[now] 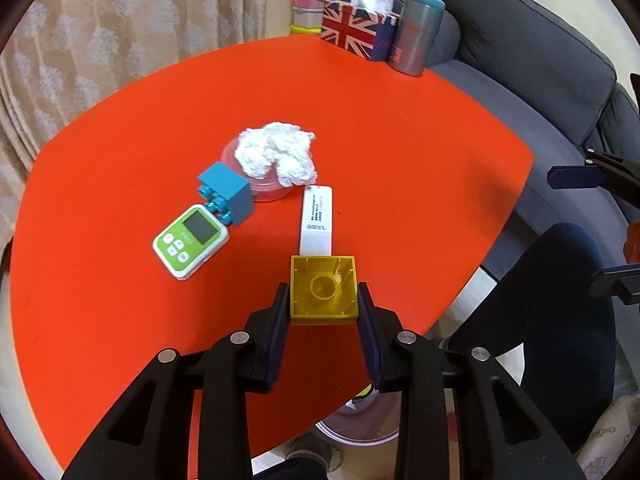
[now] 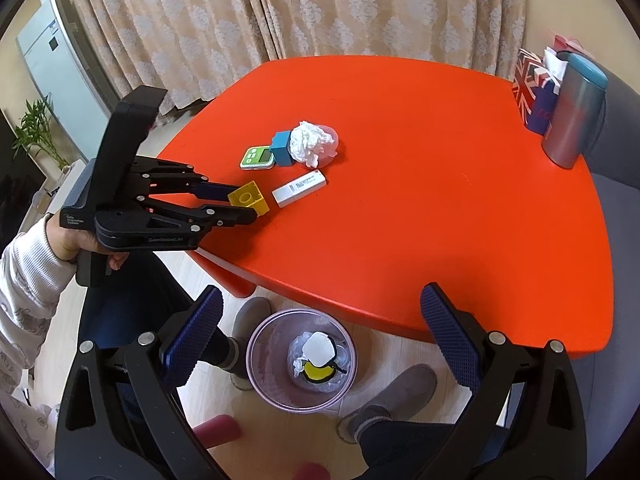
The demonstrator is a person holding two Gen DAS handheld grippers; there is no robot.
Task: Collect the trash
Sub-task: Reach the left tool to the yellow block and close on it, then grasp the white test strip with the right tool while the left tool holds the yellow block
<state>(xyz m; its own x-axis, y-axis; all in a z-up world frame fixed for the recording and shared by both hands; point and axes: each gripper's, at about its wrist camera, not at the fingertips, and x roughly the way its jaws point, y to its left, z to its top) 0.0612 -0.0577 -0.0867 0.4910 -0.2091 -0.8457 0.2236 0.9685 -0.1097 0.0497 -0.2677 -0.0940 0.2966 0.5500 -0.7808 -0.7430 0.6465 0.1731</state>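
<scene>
Leftmost, the left tongs [image 2: 244, 204] are clamped on a yellow block [image 1: 324, 290] at the near edge of the red bench [image 2: 440, 200]. Beyond it, a crumpled tissue [image 2: 310, 142] lies on a pink bowl [image 1: 240, 156]. Below, the right tongs [image 2: 320, 340] stand apart over the trash bin [image 2: 256, 354].

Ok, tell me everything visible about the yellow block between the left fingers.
The yellow translucent plastic building block is a hollow cube lying on its side on the red table, its open underside, with a round inner tube, facing the left wrist camera. The left hand-held gripper has its dark ribbed pads against two opposite walls. Its far edge sits close to the end of the white rectangular stick-shaped device; contact cannot be told.
</scene>
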